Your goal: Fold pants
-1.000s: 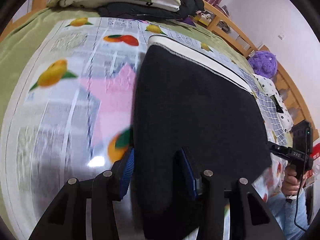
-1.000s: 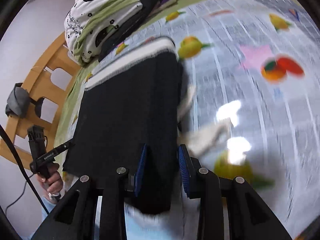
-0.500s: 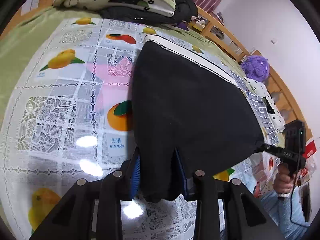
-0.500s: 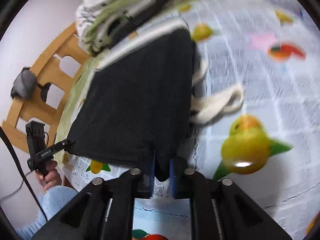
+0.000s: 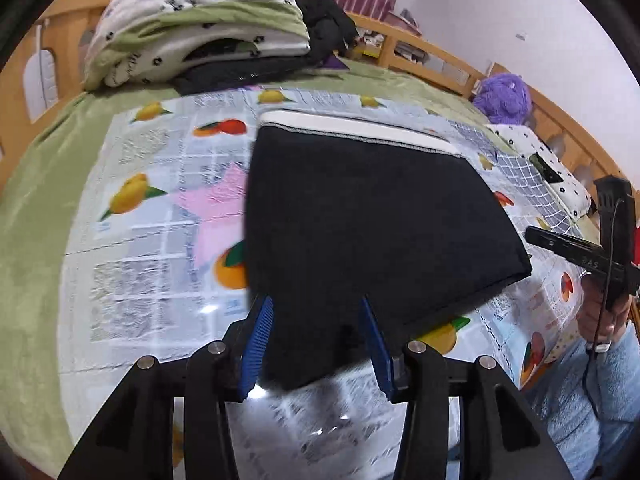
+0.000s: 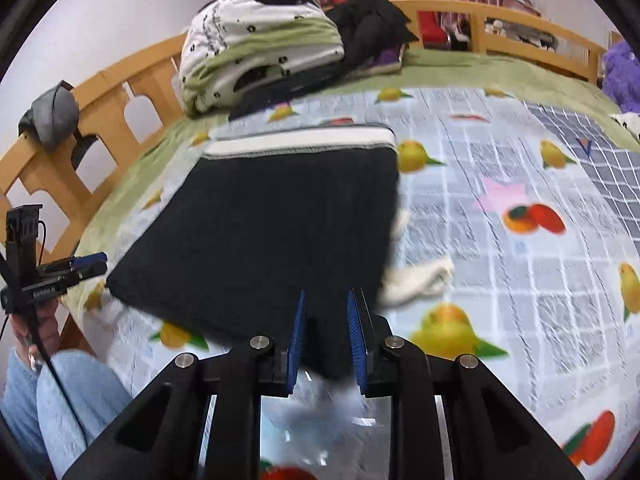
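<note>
Two grippers work black pants (image 5: 360, 220) spread on a fruit-print cloth (image 5: 152, 208) (white waistband farthest away). Left gripper (image 5: 318, 340) and right gripper (image 6: 326, 336) are opening, near hem between their jaws. Judgement: release both corners evenly, keeping the fold square.

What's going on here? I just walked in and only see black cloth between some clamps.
A person is folding black pants on a fruit-print cloth spread over a bed. Each hand holds a gripper. The left gripper and the right gripper each have a near corner of the pants between their blue pads, and both sets of jaws are opening. The white waistband lies at the far end.
</note>
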The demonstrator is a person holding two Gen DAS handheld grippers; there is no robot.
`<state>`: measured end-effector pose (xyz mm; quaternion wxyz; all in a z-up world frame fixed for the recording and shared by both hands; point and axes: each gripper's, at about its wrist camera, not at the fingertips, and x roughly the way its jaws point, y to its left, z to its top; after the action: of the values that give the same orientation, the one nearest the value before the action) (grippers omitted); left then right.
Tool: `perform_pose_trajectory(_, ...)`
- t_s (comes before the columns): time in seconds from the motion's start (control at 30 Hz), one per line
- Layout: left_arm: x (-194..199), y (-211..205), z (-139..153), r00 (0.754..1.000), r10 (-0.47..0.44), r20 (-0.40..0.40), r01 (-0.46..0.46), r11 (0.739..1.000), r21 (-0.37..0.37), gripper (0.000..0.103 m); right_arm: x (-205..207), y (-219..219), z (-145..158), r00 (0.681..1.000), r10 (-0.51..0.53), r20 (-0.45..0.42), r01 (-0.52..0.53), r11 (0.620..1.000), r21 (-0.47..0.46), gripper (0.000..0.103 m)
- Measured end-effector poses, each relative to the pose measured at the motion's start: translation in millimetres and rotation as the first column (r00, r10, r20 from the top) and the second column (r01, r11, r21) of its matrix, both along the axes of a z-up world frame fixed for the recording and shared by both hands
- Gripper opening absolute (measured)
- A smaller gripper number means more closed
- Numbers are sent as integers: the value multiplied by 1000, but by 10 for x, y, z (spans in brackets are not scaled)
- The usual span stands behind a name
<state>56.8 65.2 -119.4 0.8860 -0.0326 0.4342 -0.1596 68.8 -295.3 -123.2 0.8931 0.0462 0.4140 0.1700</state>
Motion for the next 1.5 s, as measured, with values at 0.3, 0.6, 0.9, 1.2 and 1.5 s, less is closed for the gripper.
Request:
perform_pose_trajectory(0.3,-158,-74,-149,998,42,-40,-38,994,107,42,-31,154,-262,994,8,-109,-19,995,-101,23)
perform_pose_trajectory(0.6,-452,-155,457,987,161,25,-160,985,-60,51,-401,149,202,996,-82,-28,78,991,-113,37)
perform_pose_trajectory(0.9,-855,-490,845,975,200,102,-196,980,-44,63,-865,306,916,987,-123,106,136,983,-122,44)
perform_pose_trajectory(1.2,-1188,-448,1105,952,268,147,-266,963,-32,70,-1337,517,1231,967,-158,197,187,973,-135,92)
perform_pose_trajectory(1.5,-1332,-587,1143,943,284,175,-290,957,7,79,-1492,584,1287,971,-173,164,197,970,-145,93)
